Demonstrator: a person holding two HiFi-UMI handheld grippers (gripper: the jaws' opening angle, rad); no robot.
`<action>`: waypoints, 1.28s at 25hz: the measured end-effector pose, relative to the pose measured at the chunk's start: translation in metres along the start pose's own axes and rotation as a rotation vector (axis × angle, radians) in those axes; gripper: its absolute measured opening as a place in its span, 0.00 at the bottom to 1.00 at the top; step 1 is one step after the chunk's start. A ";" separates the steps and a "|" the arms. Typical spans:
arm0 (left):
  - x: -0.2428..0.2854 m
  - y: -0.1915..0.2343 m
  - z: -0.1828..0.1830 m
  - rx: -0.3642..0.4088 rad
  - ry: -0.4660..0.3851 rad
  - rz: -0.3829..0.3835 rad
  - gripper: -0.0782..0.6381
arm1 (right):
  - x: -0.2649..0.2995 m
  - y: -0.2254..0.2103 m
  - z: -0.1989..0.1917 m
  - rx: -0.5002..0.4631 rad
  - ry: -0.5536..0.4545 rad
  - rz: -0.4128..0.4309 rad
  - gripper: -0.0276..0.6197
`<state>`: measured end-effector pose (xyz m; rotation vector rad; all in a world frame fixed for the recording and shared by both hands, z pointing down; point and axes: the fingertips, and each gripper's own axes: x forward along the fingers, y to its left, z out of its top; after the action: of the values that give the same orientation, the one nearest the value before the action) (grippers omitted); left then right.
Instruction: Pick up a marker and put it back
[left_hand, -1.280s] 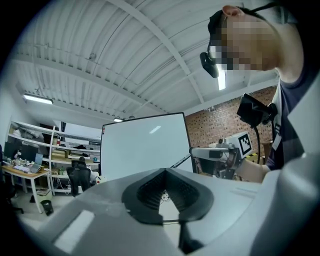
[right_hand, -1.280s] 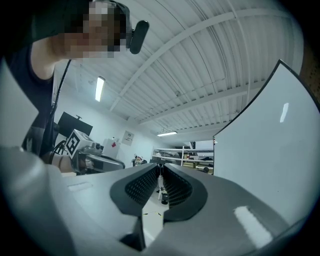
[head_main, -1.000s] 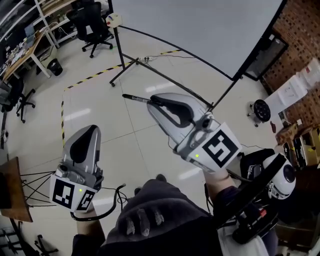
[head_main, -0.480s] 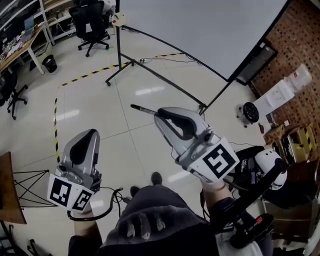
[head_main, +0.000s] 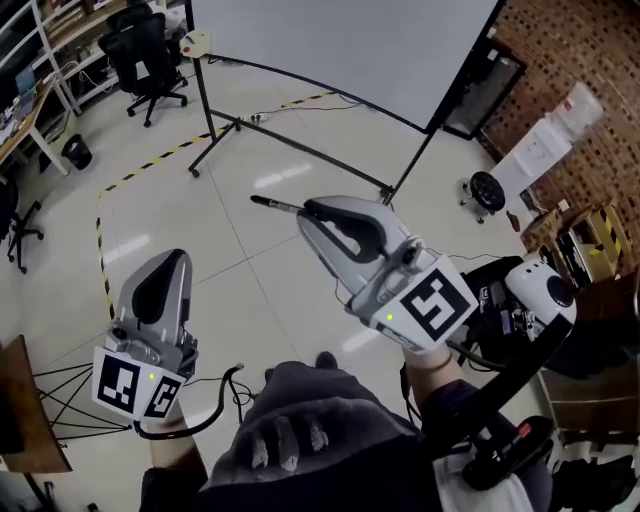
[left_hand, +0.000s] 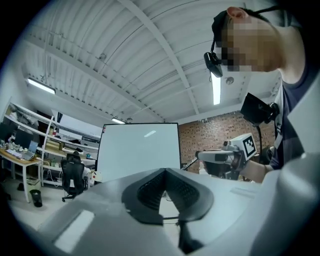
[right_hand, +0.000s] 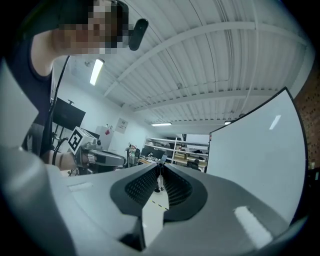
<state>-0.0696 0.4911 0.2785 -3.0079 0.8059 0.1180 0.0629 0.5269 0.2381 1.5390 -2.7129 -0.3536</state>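
Observation:
A thin black marker (head_main: 277, 205) sticks out leftward from the tips of my right gripper (head_main: 308, 209), whose jaws are shut on it above the floor. In the right gripper view the marker (right_hand: 159, 182) shows as a slim dark stick pinched at the jaw tips. My left gripper (head_main: 178, 257) hangs at the lower left with its jaws together and nothing between them. The left gripper view shows its tips (left_hand: 164, 170) meeting, with the right gripper (left_hand: 220, 156) off to the side. A large whiteboard (head_main: 330, 40) on a black stand stands ahead of both grippers.
The whiteboard's black stand legs (head_main: 290, 146) spread over the pale tiled floor. Yellow-black tape (head_main: 150, 166) runs across the floor at left, near a black office chair (head_main: 140, 55) and desks. A brick wall (head_main: 585, 45) and clutter lie at right.
The person and both grippers have shifted across the room. The whiteboard and its stand now sit further left in the head view. The marker stays in the right gripper.

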 end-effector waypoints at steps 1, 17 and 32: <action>0.006 -0.008 0.001 0.010 0.003 -0.002 0.12 | -0.007 -0.006 0.000 0.001 -0.002 0.000 0.10; 0.058 -0.070 -0.011 0.093 0.050 0.033 0.12 | -0.064 -0.057 -0.003 0.030 -0.056 0.026 0.10; 0.081 -0.065 -0.016 0.083 0.050 0.096 0.12 | -0.108 -0.099 -0.027 0.066 -0.029 -0.058 0.10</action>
<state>0.0338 0.5068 0.2880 -2.9060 0.9359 0.0117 0.2056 0.5648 0.2567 1.6446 -2.7328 -0.2923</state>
